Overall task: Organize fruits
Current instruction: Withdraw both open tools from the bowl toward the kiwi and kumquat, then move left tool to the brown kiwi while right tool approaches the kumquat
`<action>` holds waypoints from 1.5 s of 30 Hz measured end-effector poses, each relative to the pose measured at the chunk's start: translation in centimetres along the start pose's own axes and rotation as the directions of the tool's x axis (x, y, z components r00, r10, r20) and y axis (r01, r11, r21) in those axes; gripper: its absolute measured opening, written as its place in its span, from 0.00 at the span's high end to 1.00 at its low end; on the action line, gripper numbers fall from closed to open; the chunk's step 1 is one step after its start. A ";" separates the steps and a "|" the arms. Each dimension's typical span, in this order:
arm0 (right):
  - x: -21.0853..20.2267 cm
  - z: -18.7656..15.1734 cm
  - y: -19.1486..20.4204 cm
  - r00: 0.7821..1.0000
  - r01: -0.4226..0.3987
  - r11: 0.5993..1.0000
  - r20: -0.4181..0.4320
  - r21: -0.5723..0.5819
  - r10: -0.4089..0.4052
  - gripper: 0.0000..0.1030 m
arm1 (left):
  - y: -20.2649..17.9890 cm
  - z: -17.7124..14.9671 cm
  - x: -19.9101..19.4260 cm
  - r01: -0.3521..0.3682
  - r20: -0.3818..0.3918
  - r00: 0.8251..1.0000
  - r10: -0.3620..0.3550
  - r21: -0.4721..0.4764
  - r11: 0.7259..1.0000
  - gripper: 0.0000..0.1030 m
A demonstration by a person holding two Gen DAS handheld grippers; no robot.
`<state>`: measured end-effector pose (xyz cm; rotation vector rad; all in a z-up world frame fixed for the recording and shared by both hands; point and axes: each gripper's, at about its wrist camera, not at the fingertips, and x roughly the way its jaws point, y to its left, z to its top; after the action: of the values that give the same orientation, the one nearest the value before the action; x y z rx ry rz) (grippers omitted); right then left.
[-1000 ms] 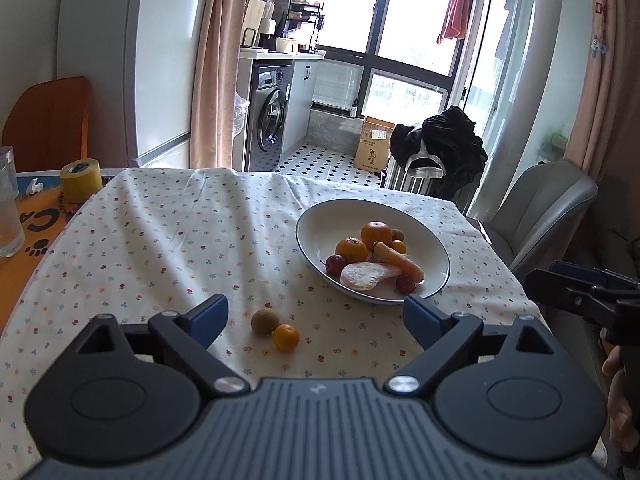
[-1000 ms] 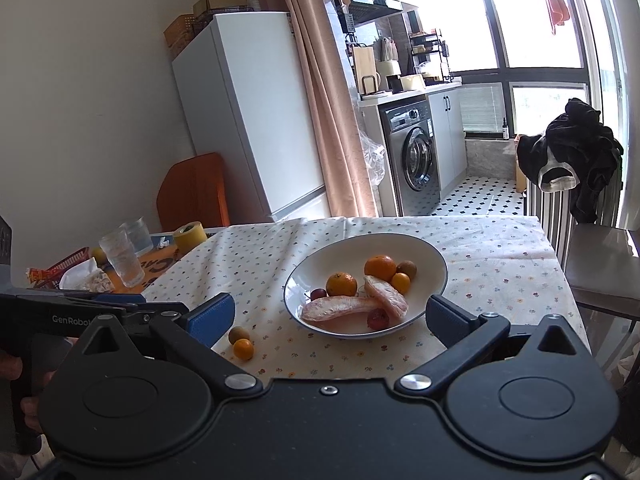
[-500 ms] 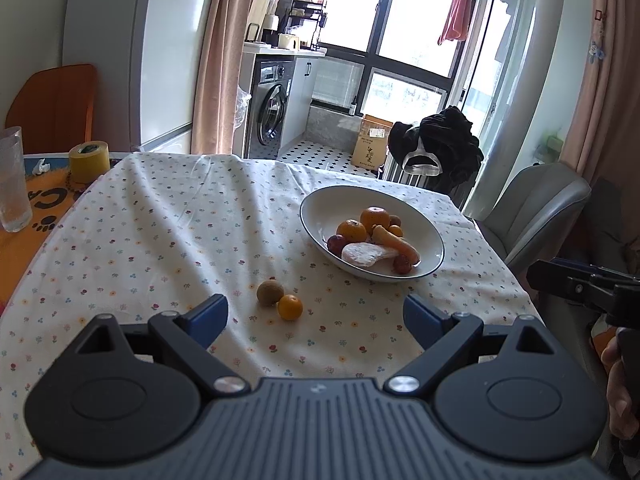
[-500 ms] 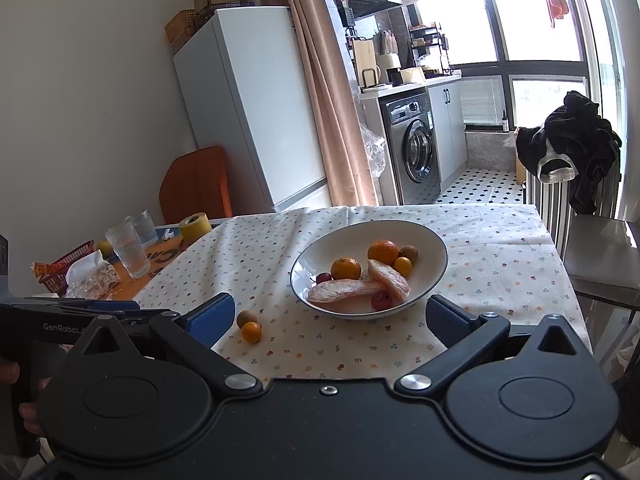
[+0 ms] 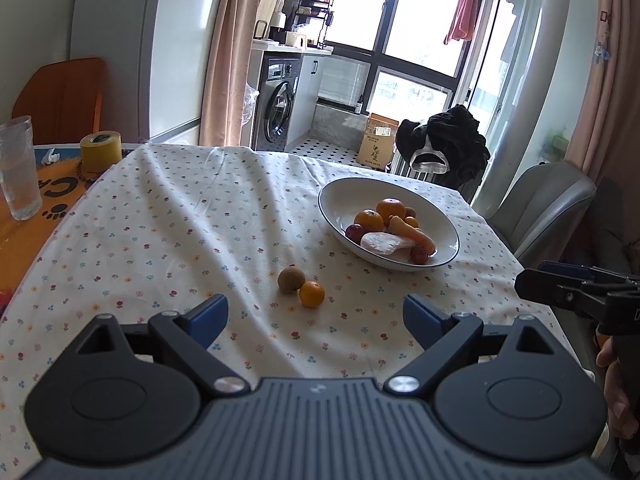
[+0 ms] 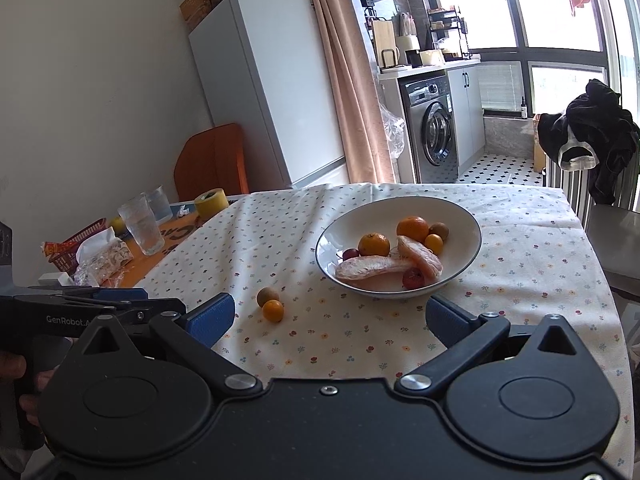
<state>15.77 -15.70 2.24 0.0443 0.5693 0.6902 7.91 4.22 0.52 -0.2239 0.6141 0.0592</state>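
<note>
We get bright daylight through the blown-out window (image 5: 404, 12). Edges bend from fisheye, and everything looks sharp.

Table (image 6: 520, 280), floral cloth: fruit bowl (image 6: 460, 220), kiwi (image 6: 267, 296) touching small orange (image 6: 273, 311).

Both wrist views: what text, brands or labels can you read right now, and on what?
"GenRobot." on the side of the left gripper, cut off after the dot.
"CA" in large letters on the orange mat, the rest hidden.
Cardboard box label: too blurred to read.
Washing machine panel: too small.
</note>
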 end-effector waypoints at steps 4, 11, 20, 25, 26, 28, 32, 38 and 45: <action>1.0 -0.2 0.3 1.000 -0.011 1.000 -0.018 0.003 0.011 0.00 | 0.7 -0.3 0.4 -0.003 -0.002 1.000 0.003 -0.009 1.000 0.10; 2.8 -0.4 0.8 0.998 -0.036 0.999 -0.043 -0.001 0.036 0.00 | 2.1 -0.5 1.3 -0.014 -0.008 1.000 0.014 -0.033 0.999 0.12; 5.6 -0.6 1.6 0.994 -0.080 0.997 -0.077 -0.016 0.078 0.04 | 3.4 -0.8 2.7 -0.027 -0.025 0.999 0.026 -0.048 0.998 0.28; 7.4 -0.8 2.3 0.987 -0.110 0.993 -0.118 -0.034 0.105 0.19 | 4.4 -0.9 3.5 -0.026 -0.043 0.999 0.023 -0.068 0.997 0.44; 7.7 -0.8 2.5 0.986 -0.117 0.992 -0.128 -0.040 0.111 0.23 | 4.5 -0.9 3.6 -0.025 -0.043 0.999 0.022 -0.069 0.997 0.46; 8.4 -0.7 2.9 0.982 -0.131 0.990 -0.145 -0.050 0.122 0.29 | 4.7 -0.8 3.8 -0.024 -0.043 0.999 0.021 -0.067 0.997 0.50; 9.8 -0.6 3.5 0.976 -0.147 0.987 -0.175 -0.066 0.134 0.36 | 5.0 -0.7 4.2 -0.026 -0.039 0.999 0.023 -0.069 0.997 0.52; 11.8 -0.4 3.9 0.968 -0.156 0.985 -0.209 -0.072 0.138 0.44 | 5.6 -0.4 5.3 -0.019 -0.054 0.998 0.015 -0.079 0.997 0.58; 13.5 -0.3 4.1 0.961 -0.167 0.983 -0.236 -0.074 0.145 0.45 | 6.1 -0.1 6.5 -0.025 -0.071 0.997 0.018 -0.085 0.996 0.61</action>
<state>21.67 -4.29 -3.65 -0.0799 0.7609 0.8818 12.37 10.08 -4.48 -0.3037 0.6849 0.0990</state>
